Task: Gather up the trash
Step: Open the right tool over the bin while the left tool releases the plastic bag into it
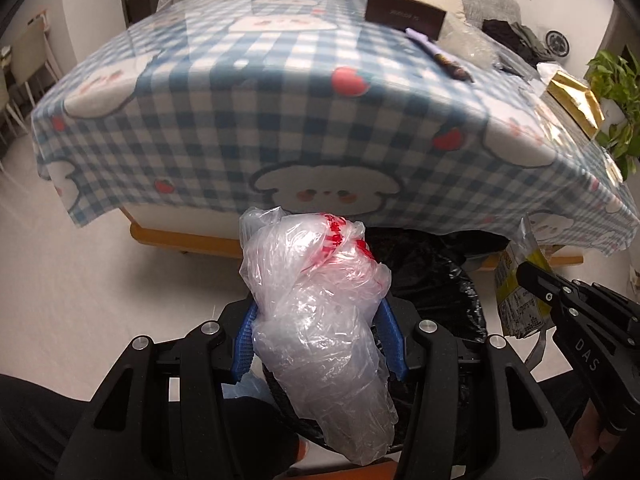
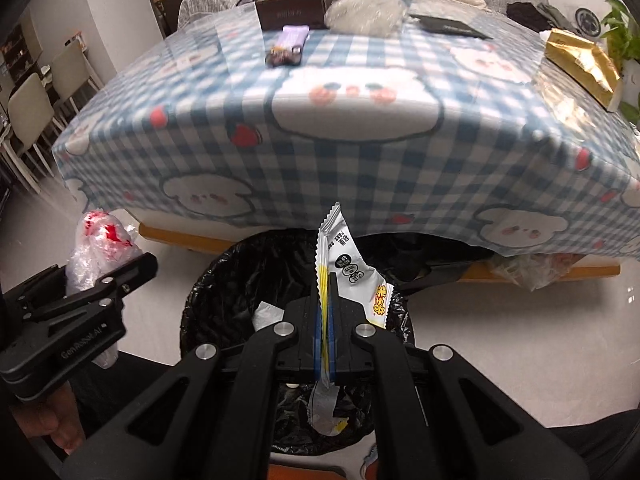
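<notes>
Blue-checked cloth covers the table at the far side. Left tongs are clamped on a crumpled clear plastic bag with red print, held near the bin's left rim. Right tongs are pressed together on a white and yellow snack wrapper, directly above the black-lined trash bin. Farther out on the table lie a brown box, a purple packet and a gold bag

You've got a blue-and-white checked tablecloth above the black-lined bin, with a gold pouch on top.
</notes>
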A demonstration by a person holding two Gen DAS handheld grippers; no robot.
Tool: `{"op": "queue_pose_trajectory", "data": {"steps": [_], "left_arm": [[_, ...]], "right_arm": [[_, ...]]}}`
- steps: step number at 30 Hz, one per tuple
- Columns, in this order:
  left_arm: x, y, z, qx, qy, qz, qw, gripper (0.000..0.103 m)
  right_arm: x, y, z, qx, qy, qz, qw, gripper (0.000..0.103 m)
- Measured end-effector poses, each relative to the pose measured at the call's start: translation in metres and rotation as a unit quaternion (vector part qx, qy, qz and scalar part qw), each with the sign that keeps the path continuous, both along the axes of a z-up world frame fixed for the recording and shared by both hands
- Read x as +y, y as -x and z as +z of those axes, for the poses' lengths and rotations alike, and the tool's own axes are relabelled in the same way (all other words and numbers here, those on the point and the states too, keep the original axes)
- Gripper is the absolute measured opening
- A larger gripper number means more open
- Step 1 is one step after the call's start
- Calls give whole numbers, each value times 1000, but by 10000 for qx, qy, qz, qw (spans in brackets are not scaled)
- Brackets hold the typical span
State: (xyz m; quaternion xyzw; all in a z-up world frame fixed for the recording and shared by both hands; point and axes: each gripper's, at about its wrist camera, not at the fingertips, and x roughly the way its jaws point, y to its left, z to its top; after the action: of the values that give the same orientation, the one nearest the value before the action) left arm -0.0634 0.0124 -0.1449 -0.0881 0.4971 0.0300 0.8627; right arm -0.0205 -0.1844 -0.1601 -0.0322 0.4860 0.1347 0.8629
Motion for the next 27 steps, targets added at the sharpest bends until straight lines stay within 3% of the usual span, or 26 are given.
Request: {"op": "queue_pose_trajectory", "data": {"steps": [3, 11, 14, 16, 18, 21, 24, 27], "left_arm": [[4, -1, -10, 49, -2, 15, 10000, 50], [14, -2, -33, 200, -64, 52, 9998, 50], [16, -1, -36, 221, -66, 74, 9997, 50], [17, 1, -40, 251, -57, 86, 9996, 50], [17, 2, -41, 271, -66, 84, 9996, 50], [14, 3, -40, 248, -57, 68, 9997, 50], [10, 0, -40, 236, -48, 17, 9997, 50], [2, -3, -40, 242, -44, -47, 9997, 50]], "right_arm": [[3, -6, -12, 176, -175, 29, 9997, 2], [22, -15, -41, 278, 14, 139, 9995, 2], [31, -17, -47, 336, 80, 220, 9992, 8], [35, -17, -49, 376, 56, 280, 9989, 20], [35, -17, -47, 280, 90, 251, 9993, 46], [28, -17, -43, 170, 72, 122, 9998, 69], [19, -19, -40, 103, 51, -11, 9999, 84], [11, -19, -38, 119, 27, -8, 9999, 91]]}}
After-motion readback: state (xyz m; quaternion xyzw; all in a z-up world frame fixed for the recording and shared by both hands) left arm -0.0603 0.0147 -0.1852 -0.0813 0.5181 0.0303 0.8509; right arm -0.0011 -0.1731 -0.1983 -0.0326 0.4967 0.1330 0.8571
